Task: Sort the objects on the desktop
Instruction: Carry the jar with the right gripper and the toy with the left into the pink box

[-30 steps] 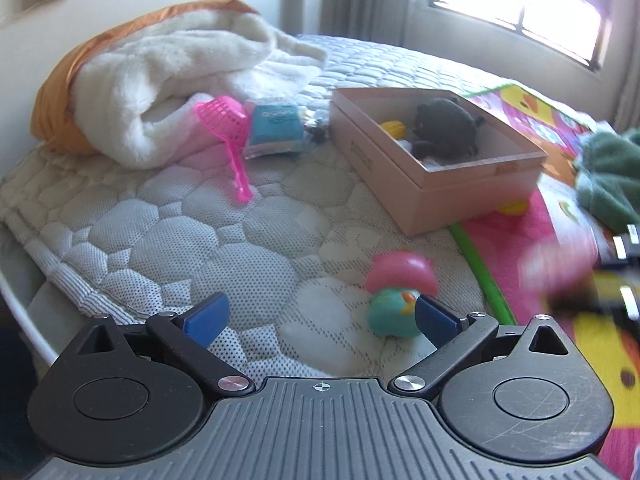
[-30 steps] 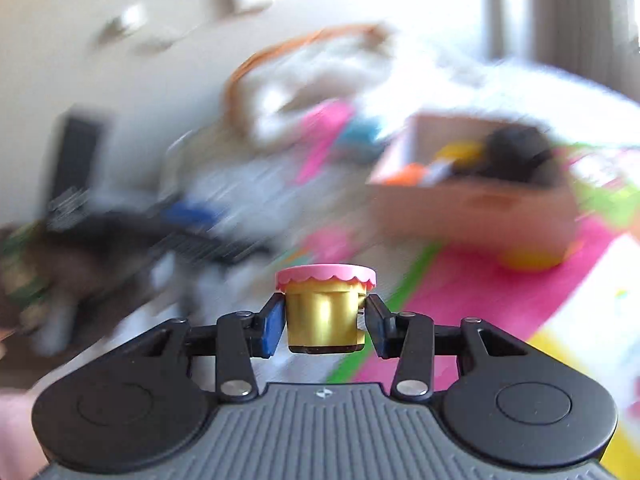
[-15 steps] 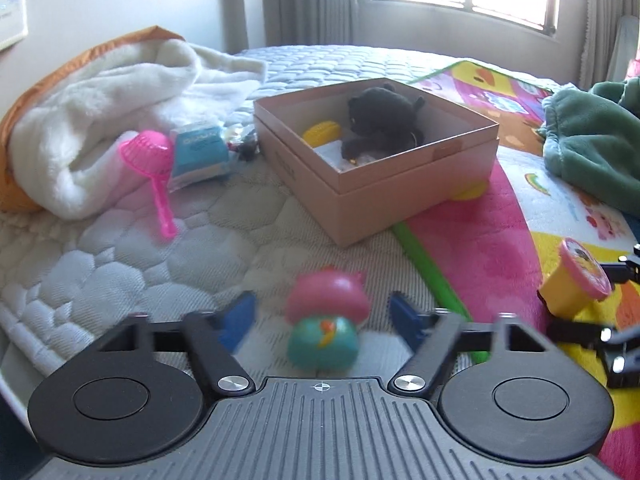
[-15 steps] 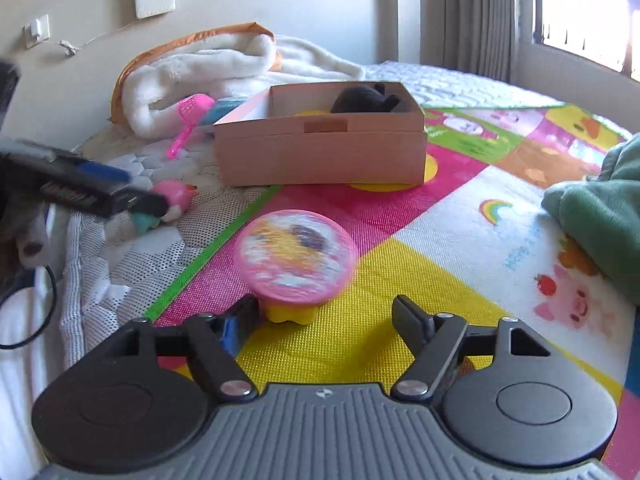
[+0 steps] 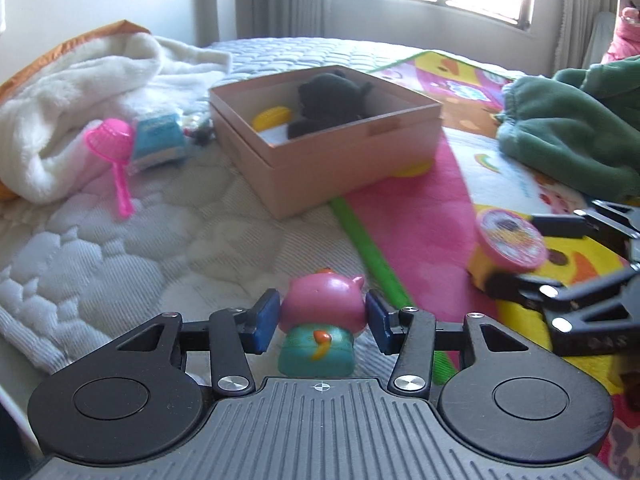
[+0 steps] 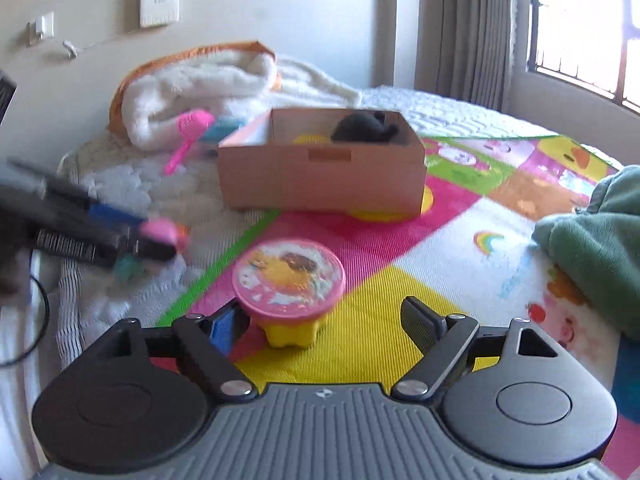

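Observation:
A toy figure (image 5: pixel 322 308) with a pink head and teal body stands on the quilted mattress. My left gripper (image 5: pixel 322 320) is around it, jaws closing, and both blue pads touch the sides of its head. In the right wrist view the same toy (image 6: pixel 164 232) shows blurred at the left. A yellow pot with a pink lid (image 6: pixel 288 276) stands upright on the play mat between the fingers of my right gripper (image 6: pixel 324 318). Those jaws are opening, and the pot is near the left finger and clear of the right one. A pink cardboard box (image 5: pixel 320 168) holds a black plush (image 5: pixel 332 100).
A pink scoop (image 5: pixel 112 144) and a blue pack (image 5: pixel 158 144) lie left of the box beside a white blanket (image 5: pixel 80 92). A green blanket (image 5: pixel 568 132) is heaped at the right. The colourful play mat (image 6: pixel 400 340) covers the right half of the bed.
My left gripper moved up to the toy figure and its jaws closed around the head. My right gripper lowered the pot onto the mat and opened off it.

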The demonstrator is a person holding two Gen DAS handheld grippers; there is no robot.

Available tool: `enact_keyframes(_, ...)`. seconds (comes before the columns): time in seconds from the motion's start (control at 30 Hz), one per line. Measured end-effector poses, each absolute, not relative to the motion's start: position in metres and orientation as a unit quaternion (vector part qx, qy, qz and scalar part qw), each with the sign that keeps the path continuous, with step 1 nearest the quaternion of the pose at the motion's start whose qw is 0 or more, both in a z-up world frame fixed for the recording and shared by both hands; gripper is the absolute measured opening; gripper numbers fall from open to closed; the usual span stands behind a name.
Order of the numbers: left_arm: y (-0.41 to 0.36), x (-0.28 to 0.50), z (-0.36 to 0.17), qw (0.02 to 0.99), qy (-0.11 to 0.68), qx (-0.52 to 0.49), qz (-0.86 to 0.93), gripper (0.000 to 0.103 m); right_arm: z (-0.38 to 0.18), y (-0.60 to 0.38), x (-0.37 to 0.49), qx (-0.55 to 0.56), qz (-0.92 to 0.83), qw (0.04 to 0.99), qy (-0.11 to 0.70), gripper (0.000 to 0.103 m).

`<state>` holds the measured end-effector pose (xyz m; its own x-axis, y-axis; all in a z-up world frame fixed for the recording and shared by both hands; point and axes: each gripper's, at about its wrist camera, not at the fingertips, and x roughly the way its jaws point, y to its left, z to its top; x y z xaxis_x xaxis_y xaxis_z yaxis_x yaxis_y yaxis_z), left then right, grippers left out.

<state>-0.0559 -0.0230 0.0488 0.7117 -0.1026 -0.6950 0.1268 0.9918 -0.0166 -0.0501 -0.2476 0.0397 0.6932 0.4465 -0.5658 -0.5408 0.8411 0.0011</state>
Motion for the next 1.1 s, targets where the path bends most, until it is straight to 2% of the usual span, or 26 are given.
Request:
enact_keyframes(0.03, -0.026, -0.057, 0.048, 0.925, 0.375, 0.013, -0.063, 0.052, 0.041, -0.246, -0.049, -0.082, 0.271, 0.915, 0.286, 0.077)
enact_keyframes(0.13, -0.033, -0.059, 0.047, 0.925, 0.375, 0.02, -0.065, 0.054, 0.043, -0.238, -0.045, -0.091, 0.283, 0.907, 0.297, 0.049)
enact_keyframes(0.33, -0.031, -0.056, 0.042, 0.92, 0.389, 0.014, -0.058, 0.062, 0.051, -0.238, -0.05, -0.091, 0.282, 0.908, 0.296, 0.046)
enact_keyframes(0.4, -0.032, -0.054, 0.04, 0.919, 0.391, 0.015, -0.054, 0.061, 0.053, -0.239, -0.052, -0.093, 0.282, 0.908, 0.296, 0.044)
enact_keyframes(0.5, -0.033, -0.055, 0.04, 0.917, 0.395, 0.015, -0.051, 0.054, 0.054, -0.239, -0.055, -0.101, 0.285, 0.906, 0.297, 0.044)
enact_keyframes(1.1, -0.054, -0.097, 0.087, 0.934, 0.351, 0.036, -0.06, 0.053, 0.099, -0.248, -0.085, -0.111, 0.291, 0.909, 0.278, 0.044)
